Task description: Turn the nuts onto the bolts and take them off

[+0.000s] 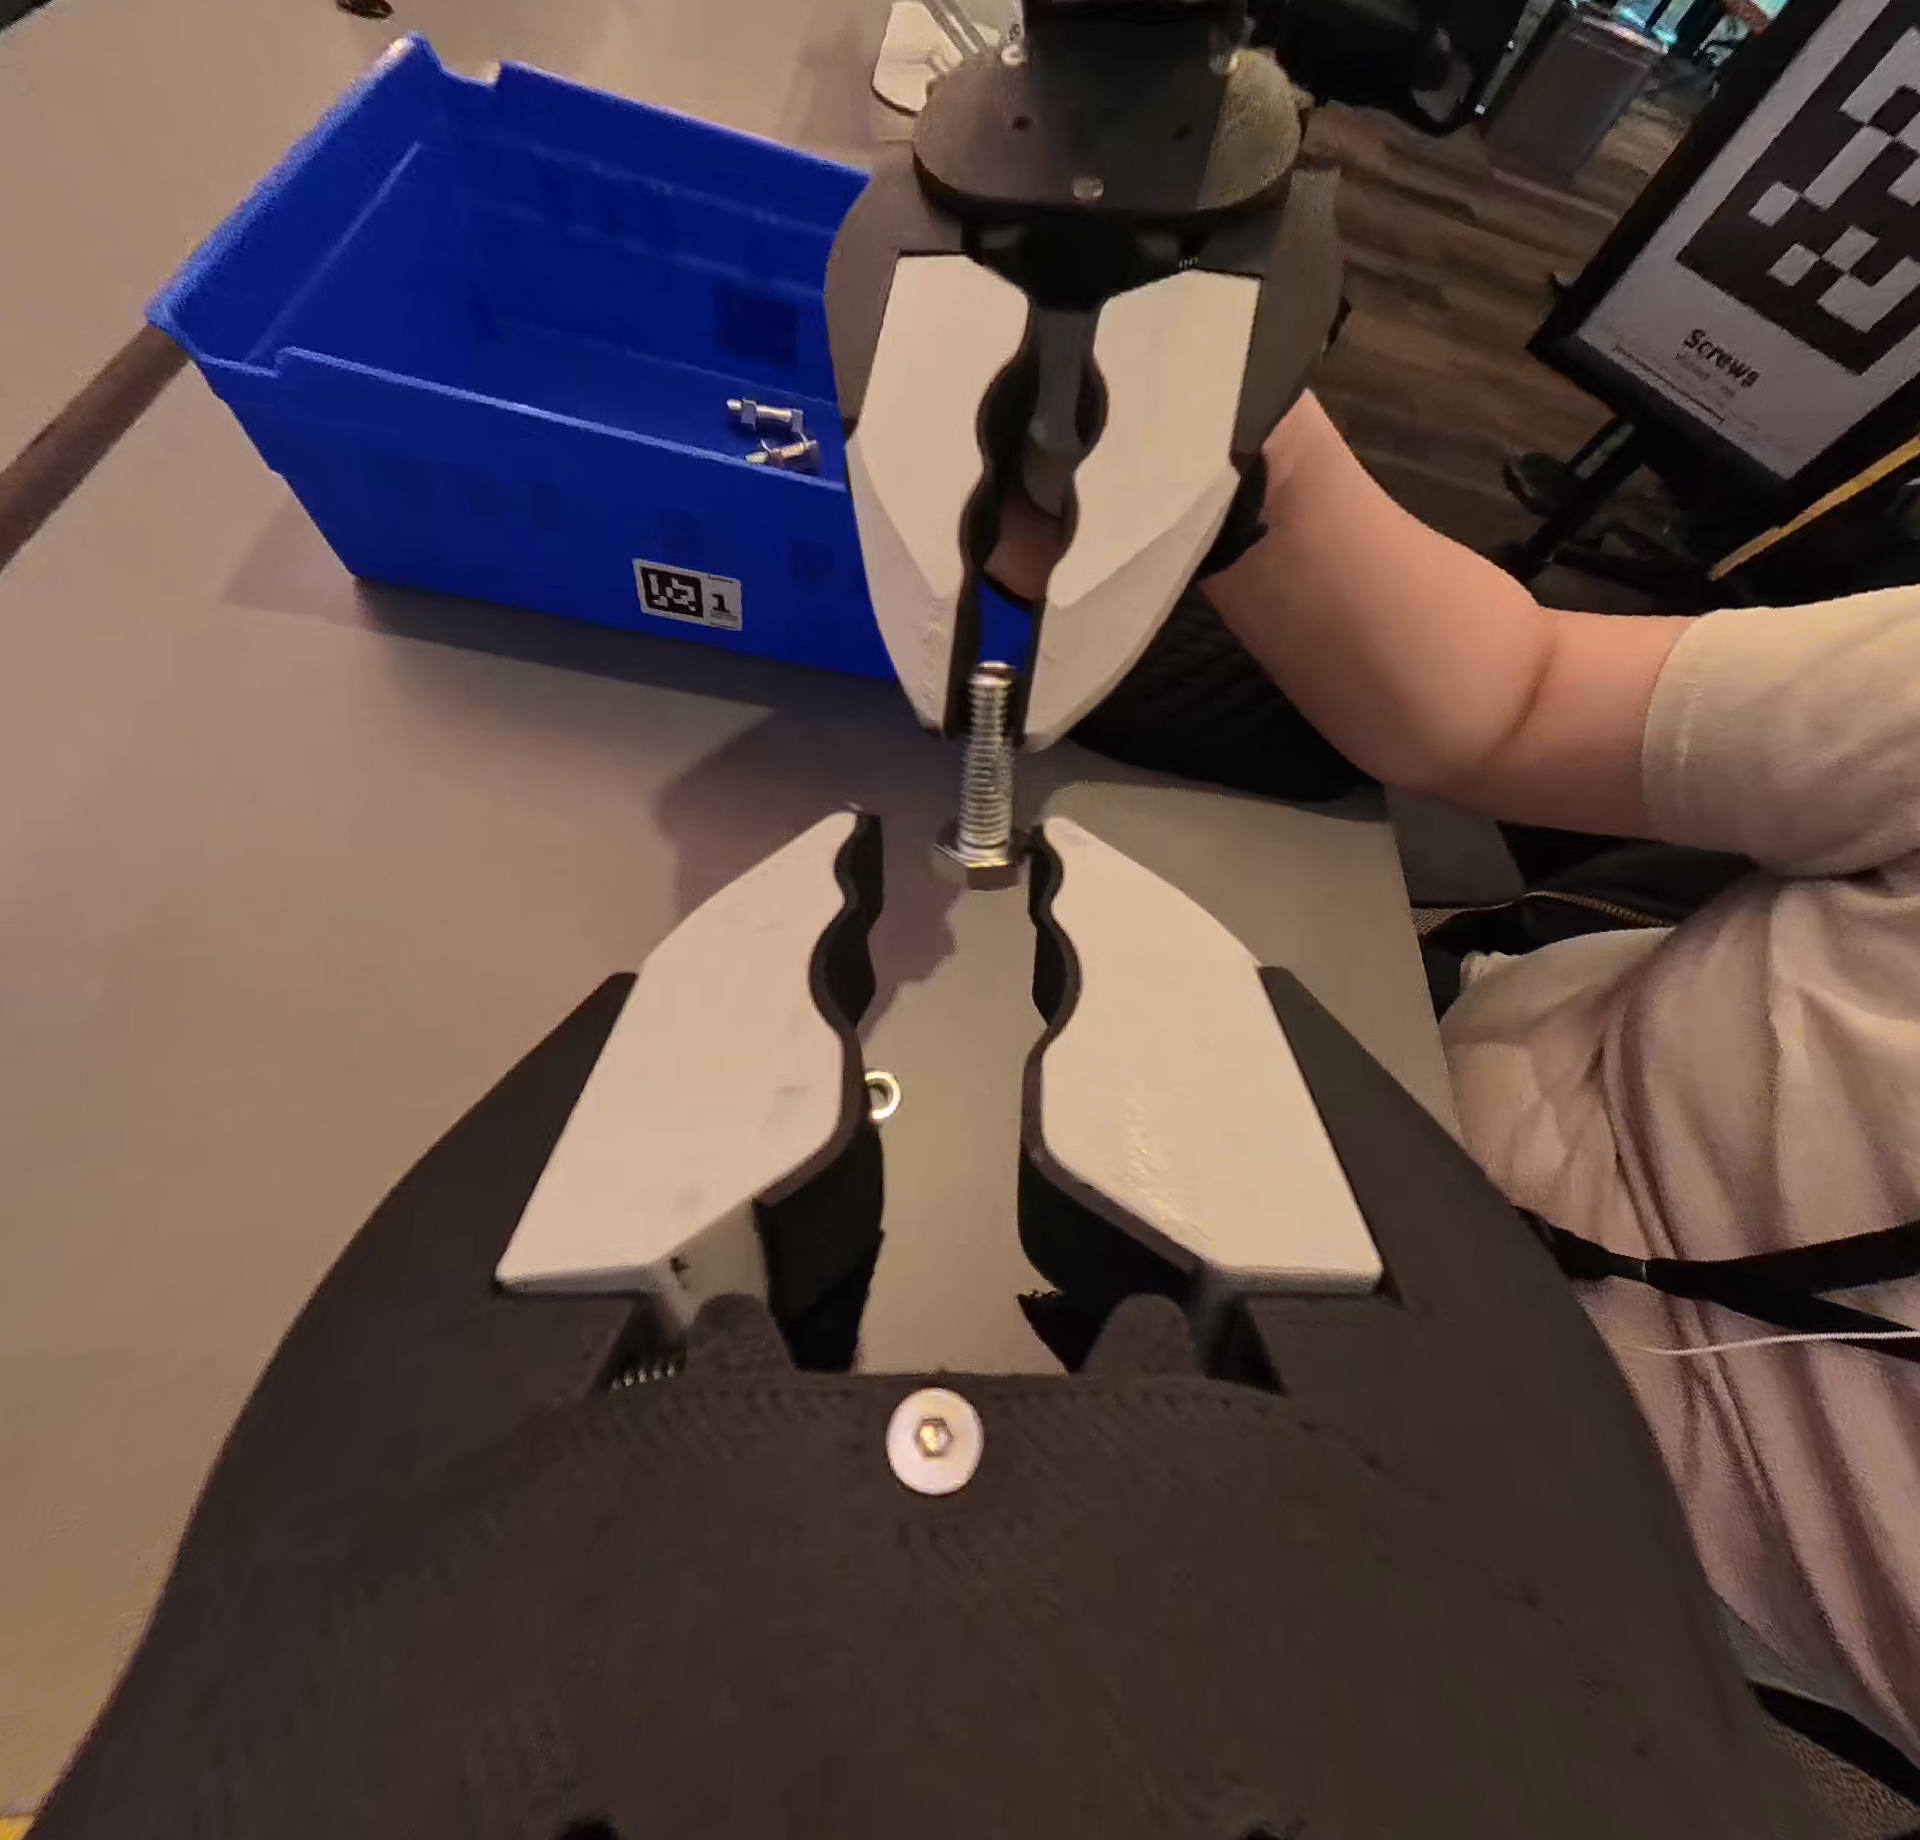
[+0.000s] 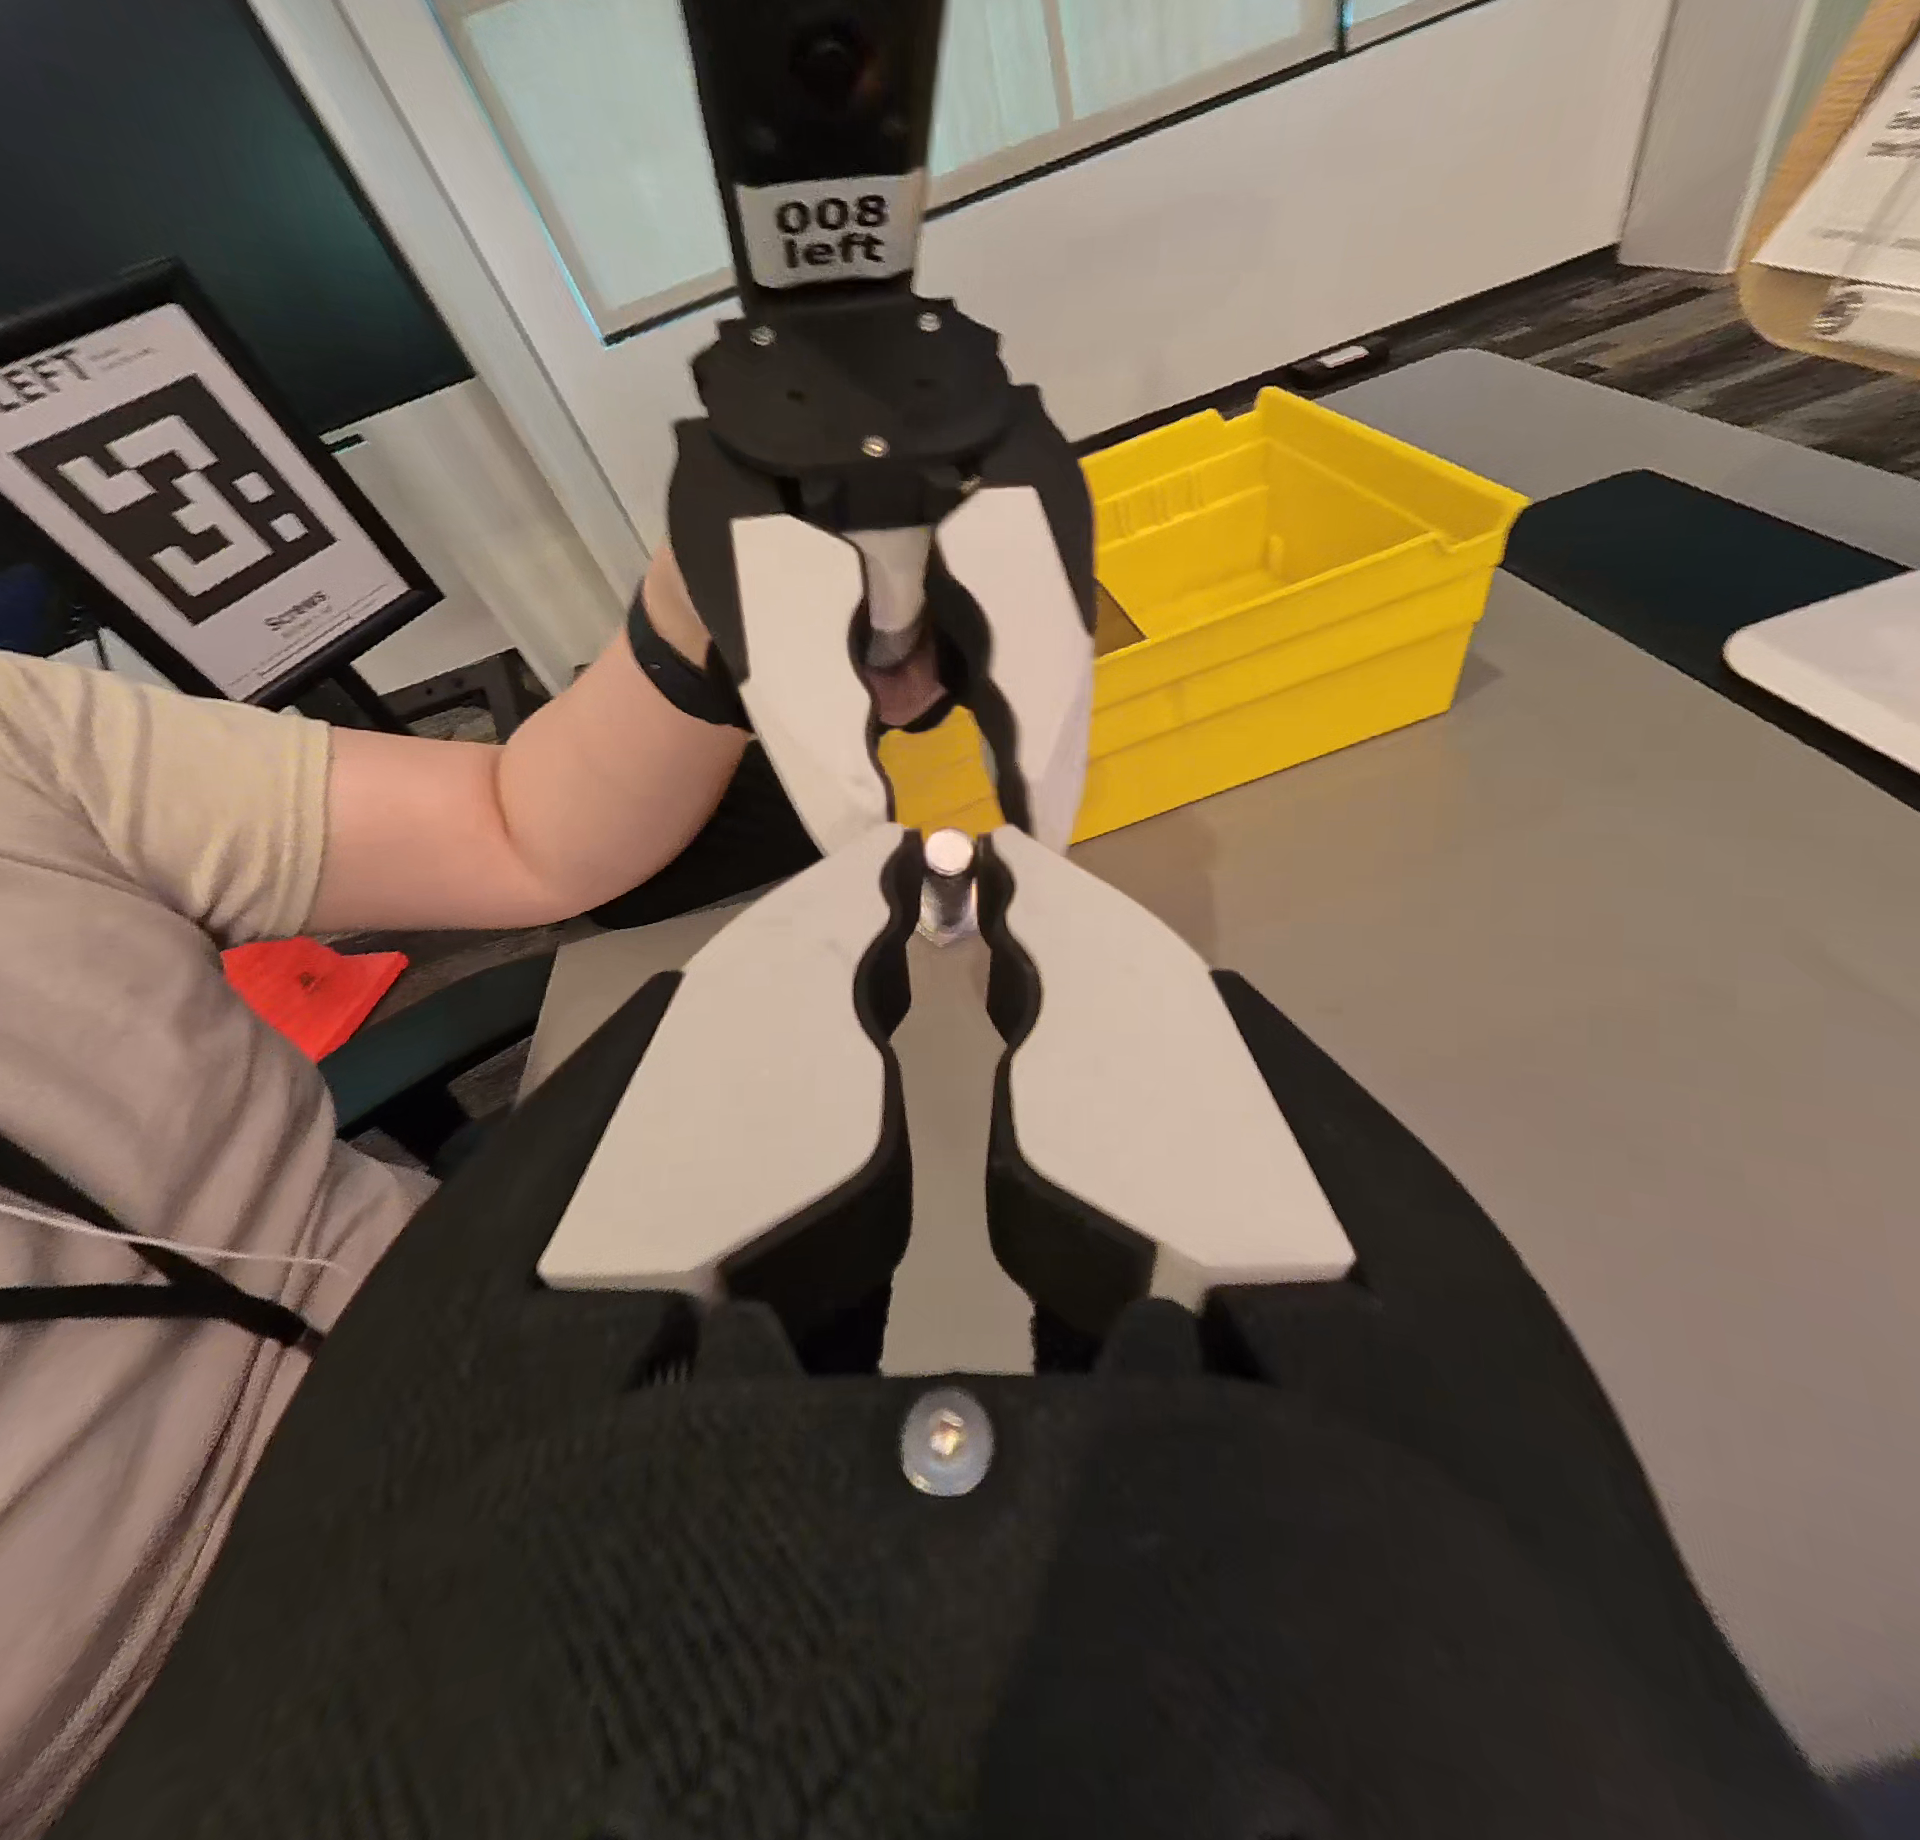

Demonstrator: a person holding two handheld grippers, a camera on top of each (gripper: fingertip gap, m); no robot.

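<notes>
A silver bolt [image 1: 982, 782] stands upright on its hex head on the grey table [image 1: 416, 855]. My right gripper [image 1: 987, 725] comes in from the far side and is shut on the bolt's threaded top. In the right wrist view the bolt [image 2: 945, 886] sits between the right gripper's [image 2: 945, 847] tips. My left gripper [image 1: 956, 832] is open, its tips either side of the bolt head, and holds nothing. It also shows in the right wrist view [image 2: 954, 824]. A loose silver nut [image 1: 883, 1094] lies on the table against the left gripper's left finger.
A blue bin [image 1: 468, 502] at the left holds two small bolts [image 1: 774, 434]. A yellow bin [image 2: 1299, 647] stands on the other side. The person's arm [image 1: 1455, 647] and body are along the table's near edge. Marker sign boards [image 1: 1766, 180] stand beyond the table. Left and right tips are no more than a few centimetres apart.
</notes>
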